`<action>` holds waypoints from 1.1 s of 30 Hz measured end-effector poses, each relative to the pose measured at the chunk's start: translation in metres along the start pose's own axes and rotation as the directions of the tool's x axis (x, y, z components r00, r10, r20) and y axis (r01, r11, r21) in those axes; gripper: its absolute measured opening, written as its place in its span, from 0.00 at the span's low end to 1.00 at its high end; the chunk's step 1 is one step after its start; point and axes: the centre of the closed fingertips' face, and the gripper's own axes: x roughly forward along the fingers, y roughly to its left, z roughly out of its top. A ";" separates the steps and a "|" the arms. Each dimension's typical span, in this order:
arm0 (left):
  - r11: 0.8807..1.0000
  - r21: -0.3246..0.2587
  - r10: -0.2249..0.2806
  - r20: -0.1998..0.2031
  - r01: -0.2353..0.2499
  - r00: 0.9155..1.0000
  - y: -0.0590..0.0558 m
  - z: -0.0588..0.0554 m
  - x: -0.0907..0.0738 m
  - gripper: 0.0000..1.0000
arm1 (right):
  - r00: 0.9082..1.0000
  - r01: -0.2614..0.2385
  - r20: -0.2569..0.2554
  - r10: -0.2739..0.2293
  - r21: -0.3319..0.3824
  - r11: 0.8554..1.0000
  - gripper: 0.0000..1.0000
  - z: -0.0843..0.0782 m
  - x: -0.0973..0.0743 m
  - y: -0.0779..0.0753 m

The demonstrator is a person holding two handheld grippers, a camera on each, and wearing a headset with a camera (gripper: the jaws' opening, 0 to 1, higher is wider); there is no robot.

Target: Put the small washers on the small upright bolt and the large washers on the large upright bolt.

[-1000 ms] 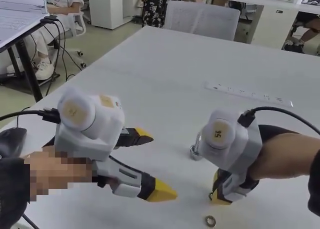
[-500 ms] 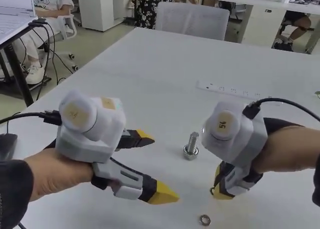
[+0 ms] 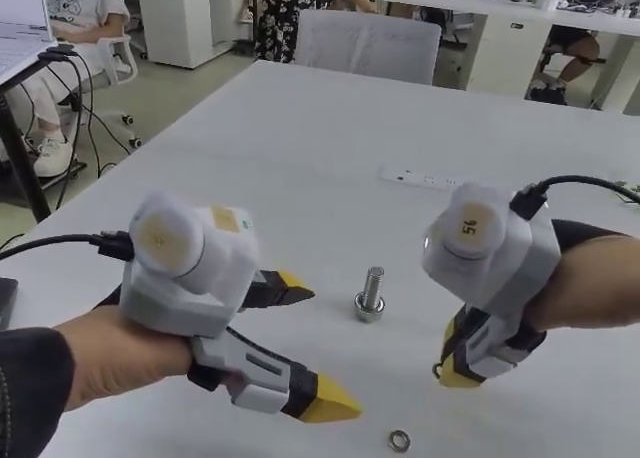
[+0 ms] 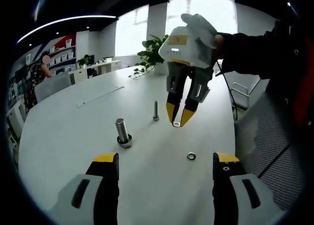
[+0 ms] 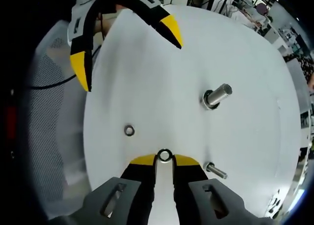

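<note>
Now the right gripper [image 5: 165, 161] is holding its two yellow-tipped jaws almost closed, and they are pinching a washer [image 5: 165, 154] by its edges, right at the tips. In the left gripper view this washer is hanging between the same tips, above the table [image 4: 73, 122] and not touching it. The right gripper is pointing down there, and a person's hand is gripping it from behind.

The left gripper [image 4: 166, 158] is keeping its jaws spread wide apart. Nothing is sitting between them and they are touching nothing. In the head view one of its jaws is pointing toward the large bolt [image 3: 370, 293] while the other one is lying lower, closer to the camera.

The large bolt is standing upright on its wide base, between the two grippers and a little further away from the person. The small bolt [image 5: 215, 170] is also standing upright, just beside the right gripper's jaws and apart from the large bolt. I cannot tell if any washer is already sitting on either bolt.

A loose washer [image 5: 129, 130] is lying flat on the table, near the right gripper's tips, on the side toward the left gripper. A white power strip [image 3: 430, 180] is lying further back on the table, well apart from the bolts.
</note>
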 end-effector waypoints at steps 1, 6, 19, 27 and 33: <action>1.000 0.001 -0.001 -0.001 0.001 1.000 0.000 0.000 0.001 0.78 | 1.000 0.003 -0.001 -0.003 0.002 1.000 0.13 -0.001 -0.002 -0.001; 1.000 0.010 -0.017 -0.004 0.017 1.000 -0.004 0.002 0.005 0.78 | 1.000 0.023 0.000 -0.023 0.015 1.000 0.13 -0.007 -0.017 -0.006; 0.999 0.022 -0.041 -0.019 0.042 0.999 -0.010 0.002 0.011 0.78 | 0.996 0.085 0.003 -0.086 0.053 0.995 0.13 -0.021 -0.052 -0.029; 0.999 0.023 -0.041 -0.021 0.041 0.999 -0.010 0.002 0.012 0.78 | 0.993 0.115 0.005 -0.116 0.073 0.991 0.13 -0.023 -0.059 -0.051; 0.999 0.016 -0.042 -0.027 0.042 0.999 -0.010 0.000 0.013 0.78 | 0.993 0.121 -0.001 -0.121 0.071 0.990 0.13 -0.023 -0.059 -0.062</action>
